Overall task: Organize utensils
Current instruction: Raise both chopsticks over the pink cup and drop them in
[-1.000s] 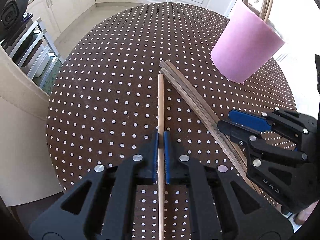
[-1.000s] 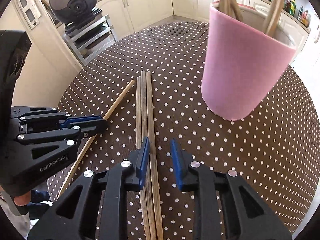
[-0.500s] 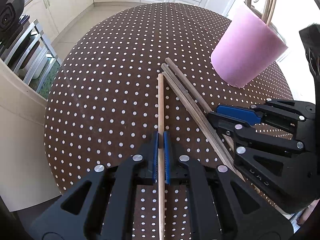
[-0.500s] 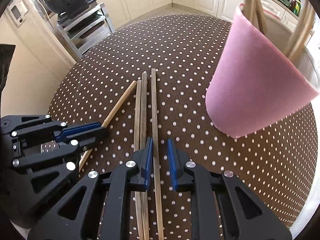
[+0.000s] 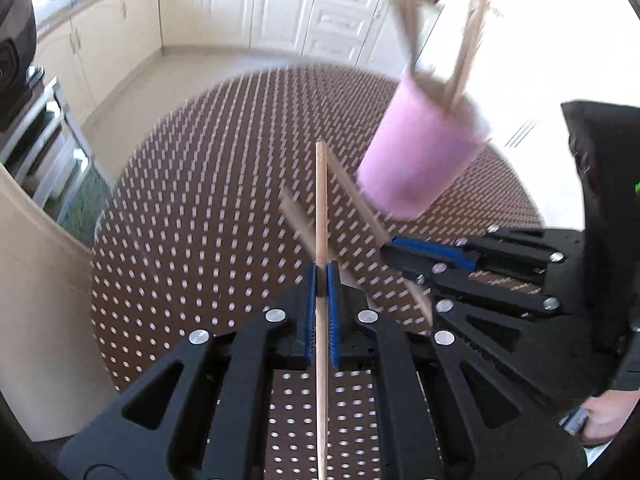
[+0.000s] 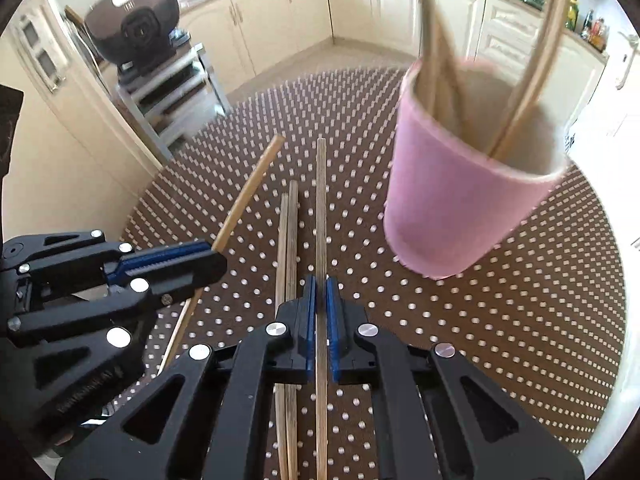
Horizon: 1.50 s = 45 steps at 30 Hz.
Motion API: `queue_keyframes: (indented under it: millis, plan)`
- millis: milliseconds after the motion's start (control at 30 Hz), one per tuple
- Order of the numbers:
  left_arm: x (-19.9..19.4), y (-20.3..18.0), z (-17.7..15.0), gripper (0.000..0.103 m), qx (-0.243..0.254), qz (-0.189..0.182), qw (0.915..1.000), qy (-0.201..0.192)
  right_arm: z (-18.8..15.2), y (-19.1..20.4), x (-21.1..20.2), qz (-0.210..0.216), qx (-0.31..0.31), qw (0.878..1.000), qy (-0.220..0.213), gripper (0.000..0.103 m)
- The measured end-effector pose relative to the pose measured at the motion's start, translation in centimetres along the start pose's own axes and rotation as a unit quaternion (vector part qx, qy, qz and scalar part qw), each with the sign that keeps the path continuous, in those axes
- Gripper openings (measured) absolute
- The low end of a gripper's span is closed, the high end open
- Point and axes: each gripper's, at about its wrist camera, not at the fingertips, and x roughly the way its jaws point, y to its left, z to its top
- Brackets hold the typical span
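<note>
My left gripper (image 5: 321, 276) is shut on a light round wooden stick (image 5: 321, 208), lifted off the table and pointing ahead. In the right wrist view my right gripper (image 6: 321, 288) is shut on a darker flat wooden stick (image 6: 321, 208), its far end raised. Two more flat sticks (image 6: 288, 232) lie on the dotted brown table (image 6: 500, 320) just left of it. The pink cup (image 6: 452, 200) stands ahead to the right with several sticks upright in it. The left gripper (image 6: 208, 256) with its light stick (image 6: 248, 200) shows at the left. The right gripper (image 5: 394, 250) shows at the right of the left wrist view.
The round table (image 5: 200, 220) has a brown cloth with white dots. A cream cabinet side (image 5: 36, 280) stands close at its left edge. A metal rack (image 6: 168, 92) with a dark round appliance (image 6: 132, 20) is beyond the table. Kitchen cupboards (image 6: 288, 12) line the back.
The right gripper has shut on one flat stick and lifted it clear of the other two. The left gripper has risen with its light stick. The cup now shows its open top.
</note>
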Motion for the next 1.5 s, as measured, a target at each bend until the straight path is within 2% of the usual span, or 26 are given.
queue_keyframes:
  millis: [167,333,467,700,833,900,1200,1300,1500]
  plan:
    - [-4.6,-2.4,0.5,0.006,0.027,-0.016,0.9966,-0.076,-0.3,-0.3,-4.6,0.007,0.008,0.997,-0.071,0.004]
    - [-7.8,-4.8,0.5,0.006,0.054,-0.013,0.9868,-0.152,-0.7,-0.4,-8.8,0.010,0.012,0.987,-0.159,0.004]
    - [-9.3,-6.1,0.5,0.006,0.065,-0.013,0.9772,-0.202,-1.1,-1.3,-11.7,0.005,0.024,0.972,-0.233,0.004]
    - [-10.5,-6.4,1.7,0.006,0.063,-0.037,0.9647,-0.253,-1.3,-2.4,-13.6,-0.009,0.036,0.948,-0.316,0.004]
    - [-10.5,-6.8,2.9,0.006,0.059,-0.048,0.9556,-0.285,-0.9,-3.2,-14.1,-0.016,0.051,0.931,-0.362,0.004]
    - [-10.5,-6.8,3.3,0.006,0.051,-0.053,0.9506,-0.302,-0.8,-4.0,-14.3,-0.025,0.061,0.917,-0.392,0.004]
    - [-9.2,-5.9,6.9,0.006,0.025,-0.062,0.9299,-0.362,1.0,-7.0,-13.2,-0.049,0.086,0.884,-0.457,0.004]
    - [-8.8,-5.9,8.1,0.006,0.024,-0.062,0.9224,-0.381,1.5,-7.9,-12.7,-0.052,0.089,0.877,-0.469,0.004]
    - [-8.0,-6.8,9.6,0.006,0.037,-0.061,0.9129,-0.402,2.6,-8.3,-12.3,-0.065,0.082,0.867,-0.488,0.004]
